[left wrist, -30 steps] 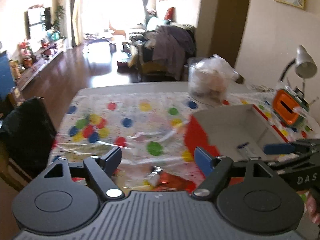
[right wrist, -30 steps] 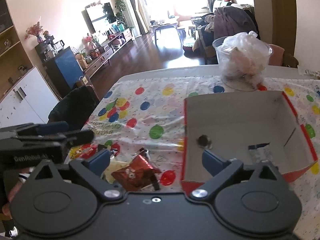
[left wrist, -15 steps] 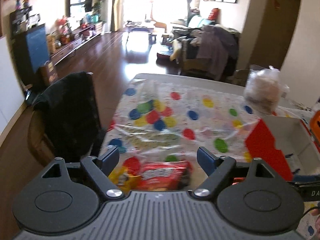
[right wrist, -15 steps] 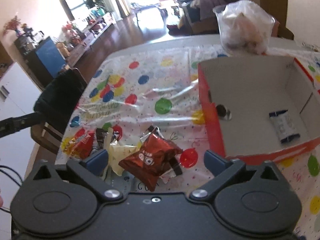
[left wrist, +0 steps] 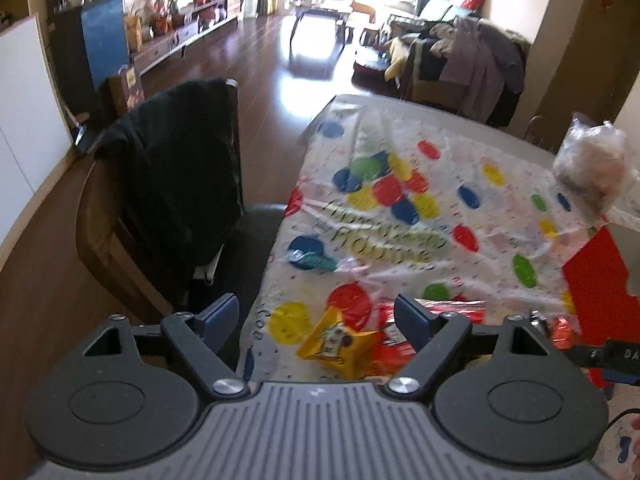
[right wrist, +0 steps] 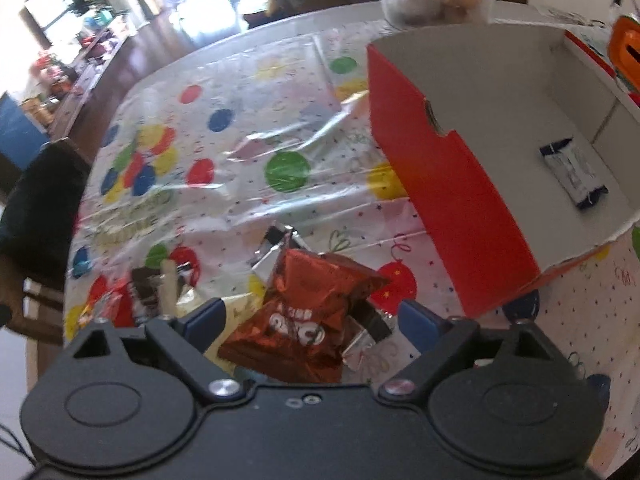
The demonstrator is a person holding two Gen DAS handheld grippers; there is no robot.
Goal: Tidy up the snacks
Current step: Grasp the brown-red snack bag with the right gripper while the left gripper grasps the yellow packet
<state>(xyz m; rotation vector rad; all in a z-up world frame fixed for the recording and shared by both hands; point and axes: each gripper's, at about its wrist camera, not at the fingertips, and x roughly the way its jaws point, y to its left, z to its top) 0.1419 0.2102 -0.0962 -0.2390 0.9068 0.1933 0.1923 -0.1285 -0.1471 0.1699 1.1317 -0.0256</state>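
Note:
My left gripper (left wrist: 318, 318) is open over the table's near left corner, above a yellow snack packet (left wrist: 340, 346) and a red packet (left wrist: 400, 350). My right gripper (right wrist: 312, 320) is open, its jaws on either side of a shiny red-brown snack bag (right wrist: 316, 312) lying on the table. More small packets (right wrist: 136, 296) lie to its left. A red cardboard box (right wrist: 448, 192) with a white inside stands to the right and holds one dark blue and white packet (right wrist: 574, 174).
The table has a polka-dot plastic cover (right wrist: 248, 128). A clear bag of food (left wrist: 592, 168) stands at the far side. A chair with a black jacket (left wrist: 176, 176) stands at the table's left edge. An orange object (right wrist: 624, 46) sits behind the box.
My left gripper has swung left, from the box to the table's left edge. My right gripper has come down and forward toward the red-brown bag. Both stay open.

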